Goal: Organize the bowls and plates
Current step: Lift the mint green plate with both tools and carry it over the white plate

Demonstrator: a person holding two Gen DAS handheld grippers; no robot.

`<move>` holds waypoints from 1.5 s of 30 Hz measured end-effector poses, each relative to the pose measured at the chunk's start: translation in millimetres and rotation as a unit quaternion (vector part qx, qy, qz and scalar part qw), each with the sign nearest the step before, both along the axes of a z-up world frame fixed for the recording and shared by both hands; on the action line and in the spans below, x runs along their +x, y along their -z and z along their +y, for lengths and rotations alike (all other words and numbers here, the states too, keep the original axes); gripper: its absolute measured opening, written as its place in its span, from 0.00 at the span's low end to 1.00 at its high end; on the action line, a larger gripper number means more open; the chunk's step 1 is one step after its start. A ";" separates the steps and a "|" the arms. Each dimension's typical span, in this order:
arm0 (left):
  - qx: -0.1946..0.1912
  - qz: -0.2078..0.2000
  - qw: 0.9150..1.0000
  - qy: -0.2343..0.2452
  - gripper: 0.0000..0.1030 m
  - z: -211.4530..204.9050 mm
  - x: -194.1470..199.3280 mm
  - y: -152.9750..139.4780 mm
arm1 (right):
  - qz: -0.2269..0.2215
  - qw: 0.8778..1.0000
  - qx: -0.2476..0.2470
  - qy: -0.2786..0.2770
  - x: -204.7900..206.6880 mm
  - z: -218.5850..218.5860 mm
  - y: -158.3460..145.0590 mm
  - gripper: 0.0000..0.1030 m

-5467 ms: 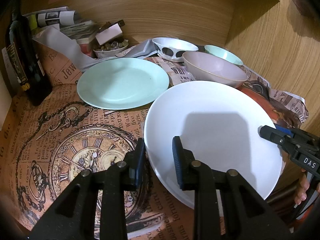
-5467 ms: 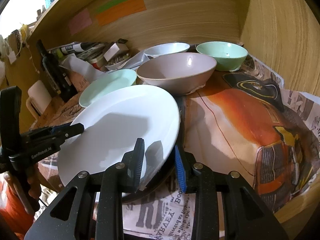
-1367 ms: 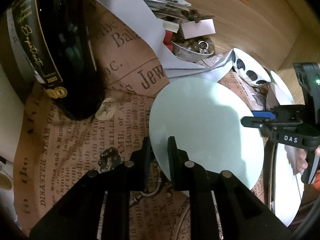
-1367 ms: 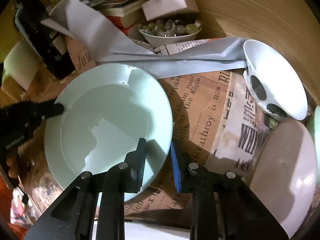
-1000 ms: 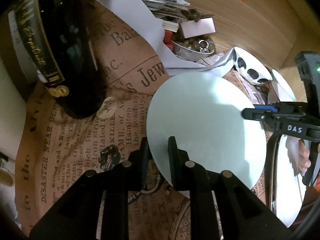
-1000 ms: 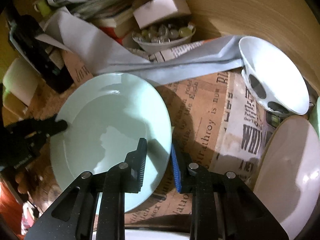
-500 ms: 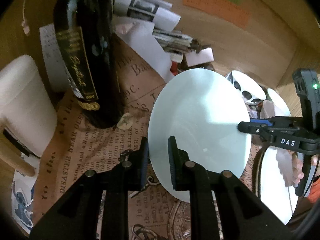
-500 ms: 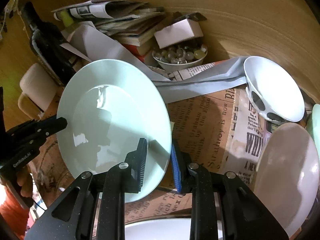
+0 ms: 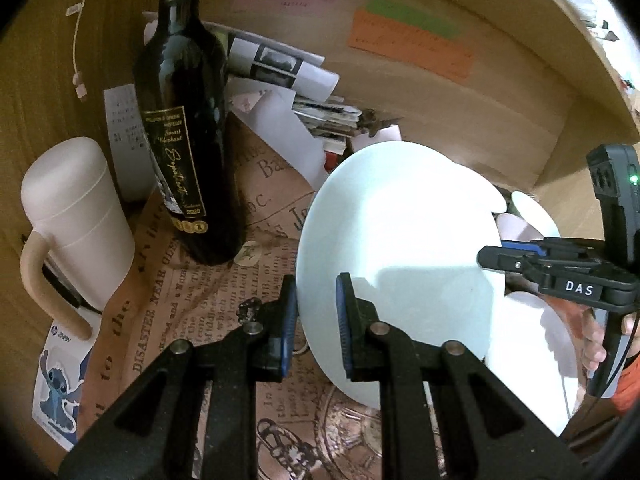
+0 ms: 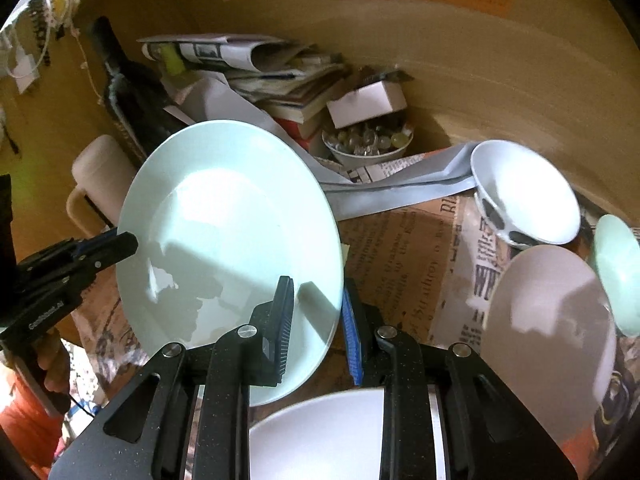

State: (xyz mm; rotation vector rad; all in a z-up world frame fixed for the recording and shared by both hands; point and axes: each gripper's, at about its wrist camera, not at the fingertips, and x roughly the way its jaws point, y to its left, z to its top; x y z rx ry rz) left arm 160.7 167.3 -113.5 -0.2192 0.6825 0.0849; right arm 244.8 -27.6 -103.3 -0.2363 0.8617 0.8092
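The pale green plate (image 10: 224,220) is held tilted, raised clear of the newspaper-covered desk (image 10: 404,264), and is gripped at two opposite rim positions. The left hand-held gripper (image 9: 316,312) is closed on the plate's near-left rim, with one finger behind the rim and one on the upper face. The right hand-held gripper (image 10: 318,318) is closed on the opposite rim in the same manner; in the left wrist view its fingertip (image 9: 494,258) is seen resting on the plate's far edge.

All positions below are given relative to the pale green plate:

- A white plate (image 10: 320,436) lies flat on the desk, below the raised plate on the right gripper's side.
- A dark wine bottle (image 9: 182,128) stands upright to the left, well apart.
- A lidded white mug (image 9: 76,224) stands further left, beyond the bottle.
- A stack of books and folded newspapers (image 10: 260,76) lies behind it, against the wooden back panel.
- A small bowl of glass beads (image 10: 366,144) sits behind and to the right.
- A white bowl with dark spots (image 10: 524,196) lies tilted, further right.
- A beige bowl (image 10: 548,328) and a mint green bowl (image 10: 618,272) are located at the far right, the two near each other.
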 end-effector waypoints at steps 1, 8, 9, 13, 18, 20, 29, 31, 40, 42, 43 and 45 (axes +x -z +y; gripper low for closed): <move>-0.003 -0.002 1.000 0.001 0.16 -0.5 -2.2 -1.9 | -0.001 1.000 0.002 0.001 -0.8 -1.0 -1.0 0.21; 0.000 -0.013 1.000 0.012 0.16 -10.4 -16.2 -13.9 | -0.015 1.000 0.012 0.011 -14.9 -17.5 -12.7 0.21; -0.001 -0.013 1.000 0.014 0.16 -11.4 -17.7 -14.9 | -0.017 1.000 0.013 0.012 -17.4 -20.1 -13.9 0.21; -0.002 -0.017 1.000 0.022 0.16 -19.7 -25.2 -18.5 | -0.019 0.999 0.017 0.020 -23.9 -30.1 -16.2 0.21; -0.001 -0.023 0.999 0.032 0.16 -32.2 -34.2 -22.8 | -0.024 0.999 0.025 0.029 -36.9 -44.4 -20.0 0.21; 0.000 -0.023 0.999 0.036 0.16 -36.9 -36.3 -23.1 | -0.024 0.999 0.029 0.033 -41.2 -50.2 -21.0 0.21; -0.002 -0.019 0.998 0.063 0.16 -63.0 -45.4 -18.6 | -0.024 0.997 0.038 0.057 -54.9 -81.2 -16.3 0.21; -0.002 -0.017 0.998 0.068 0.16 -68.4 -46.0 -17.5 | -0.021 0.997 0.040 0.065 -56.3 -89.5 -13.9 0.21; -0.008 -0.001 0.995 0.095 0.16 -90.4 -44.6 -8.2 | -0.016 0.995 0.046 0.092 -64.6 -119.7 -4.4 0.21; -0.006 0.004 0.995 0.101 0.16 -95.8 -43.9 -3.9 | -0.015 0.994 0.047 0.097 -66.0 -125.5 -1.0 0.21; -0.005 0.006 0.995 0.103 0.16 -97.7 -43.4 -2.1 | -0.015 0.994 0.047 0.100 -67.2 -127.7 0.2 0.21; -0.003 0.012 0.994 0.108 0.16 -102.3 -42.9 2.5 | -0.015 0.993 0.048 0.104 -69.1 -132.6 3.3 0.21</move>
